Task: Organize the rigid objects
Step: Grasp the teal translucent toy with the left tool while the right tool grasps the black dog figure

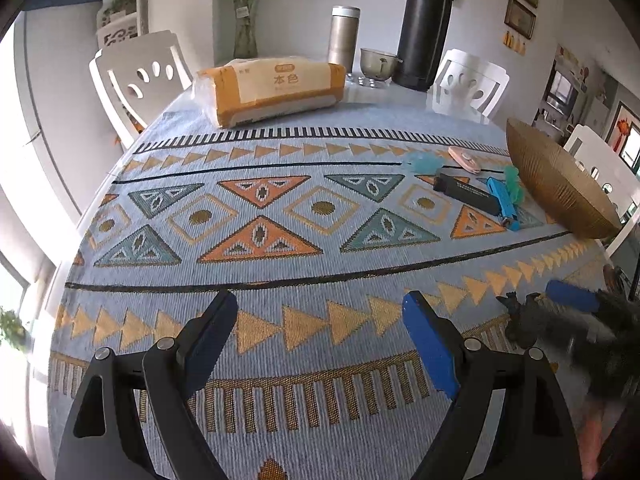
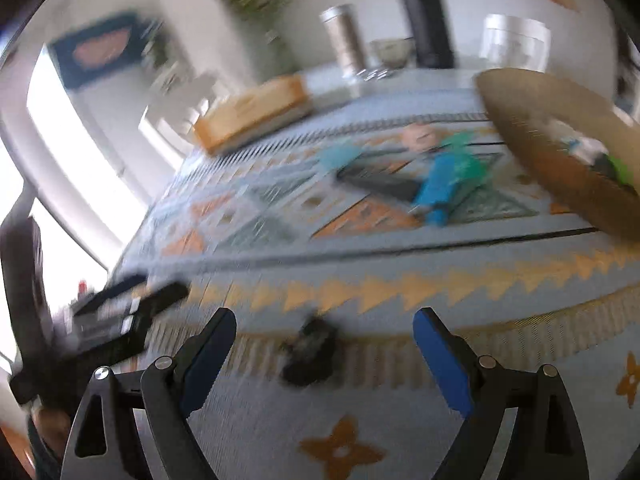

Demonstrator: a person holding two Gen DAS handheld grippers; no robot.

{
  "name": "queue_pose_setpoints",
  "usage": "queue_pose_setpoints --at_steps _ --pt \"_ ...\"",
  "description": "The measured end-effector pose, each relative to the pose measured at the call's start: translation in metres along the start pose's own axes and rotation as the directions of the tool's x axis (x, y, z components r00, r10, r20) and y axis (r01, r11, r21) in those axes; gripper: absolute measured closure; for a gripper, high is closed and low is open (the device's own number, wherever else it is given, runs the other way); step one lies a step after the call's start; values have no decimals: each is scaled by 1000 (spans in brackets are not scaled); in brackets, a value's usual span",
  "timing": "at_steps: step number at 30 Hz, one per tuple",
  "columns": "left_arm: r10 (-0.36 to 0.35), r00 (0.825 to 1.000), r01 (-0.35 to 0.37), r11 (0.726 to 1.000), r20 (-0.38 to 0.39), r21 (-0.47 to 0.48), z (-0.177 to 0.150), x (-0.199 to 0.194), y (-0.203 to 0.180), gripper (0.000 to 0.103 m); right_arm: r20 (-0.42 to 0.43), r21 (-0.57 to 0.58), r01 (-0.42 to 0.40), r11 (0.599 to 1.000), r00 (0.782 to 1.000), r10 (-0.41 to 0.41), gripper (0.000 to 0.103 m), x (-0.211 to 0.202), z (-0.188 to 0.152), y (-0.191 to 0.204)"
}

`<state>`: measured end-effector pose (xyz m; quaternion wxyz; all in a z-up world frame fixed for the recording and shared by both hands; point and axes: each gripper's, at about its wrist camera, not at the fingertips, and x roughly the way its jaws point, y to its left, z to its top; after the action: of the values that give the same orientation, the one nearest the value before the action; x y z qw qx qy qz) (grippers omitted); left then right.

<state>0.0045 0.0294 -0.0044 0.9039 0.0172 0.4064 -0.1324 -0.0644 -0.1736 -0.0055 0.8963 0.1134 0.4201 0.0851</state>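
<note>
A small dark figurine (image 2: 312, 352) lies near the table's front edge. It sits between the wide-apart fingers of my right gripper (image 2: 324, 316), and neither pad touches it; this view is motion-blurred. In the left wrist view the same figurine (image 1: 520, 316) is at the lower right, with a blue pad (image 1: 572, 296) of the right gripper just behind it. My left gripper (image 1: 320, 320) hangs open over bare patterned cloth, holding nothing. A long black box (image 1: 468, 192), a blue stick-shaped item (image 1: 502, 204), green (image 1: 514, 184), pale-blue (image 1: 420, 160) and pink (image 1: 464, 158) pieces lie beside a ribbed gold bowl (image 1: 560, 184).
The gold bowl (image 2: 520, 132) holds green and white items. A tissue pack (image 1: 272, 88), steel flask (image 1: 344, 36), tall black thermos (image 1: 424, 28) and glass bowl (image 1: 378, 62) stand at the table's far side. White chairs (image 1: 136, 76) ring the table.
</note>
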Motion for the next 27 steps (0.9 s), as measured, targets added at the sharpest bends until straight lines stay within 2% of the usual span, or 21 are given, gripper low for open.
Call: queue_pose_setpoints --at_steps 3,5,6,8,10,13,18,20,24,25,26,27 --pt "0 1000 -1 1000 16 16 2 -2 -5 19 15 -87 86 993 996 -85 14 0 -7 20" --pt "-24 1000 24 999 0 42 8 -2 -12 19 1 -125 112 986 994 -112 15 5 -9 28" --pt "-41 999 42 996 -8 74 15 -3 -19 19 -8 -130 124 984 992 -126 21 8 -9 29" --pt "-34 999 30 988 20 151 31 -6 -33 19 -23 -123 136 983 990 -140 32 13 -7 26" --pt "-40 998 28 971 45 237 50 -2 -49 19 -46 -107 139 984 988 -145 37 17 -5 23" --pt "-86 996 77 949 16 306 83 30 -71 19 -48 -90 152 984 987 -157 46 19 -1 17" --pt "-149 986 162 959 -73 232 114 92 -83 20 -48 -98 154 983 986 -159 66 20 4 10" --pt "-167 982 182 959 -88 218 120 111 -87 21 -43 -117 166 979 984 -172 66 21 6 8" --pt "-151 981 178 952 -124 248 124 136 -99 24 -45 -112 130 985 990 -136 66 22 9 0" --pt "-148 981 176 951 -126 253 124 139 -101 26 -44 -113 129 985 990 -134 66 22 10 -1" --pt "-140 981 171 950 -134 262 124 142 -104 38 -42 -116 132 984 990 -138 66 23 11 -1" --pt "-135 981 168 950 -139 263 125 144 -105 43 -41 -117 136 984 989 -142 66 24 12 -1"
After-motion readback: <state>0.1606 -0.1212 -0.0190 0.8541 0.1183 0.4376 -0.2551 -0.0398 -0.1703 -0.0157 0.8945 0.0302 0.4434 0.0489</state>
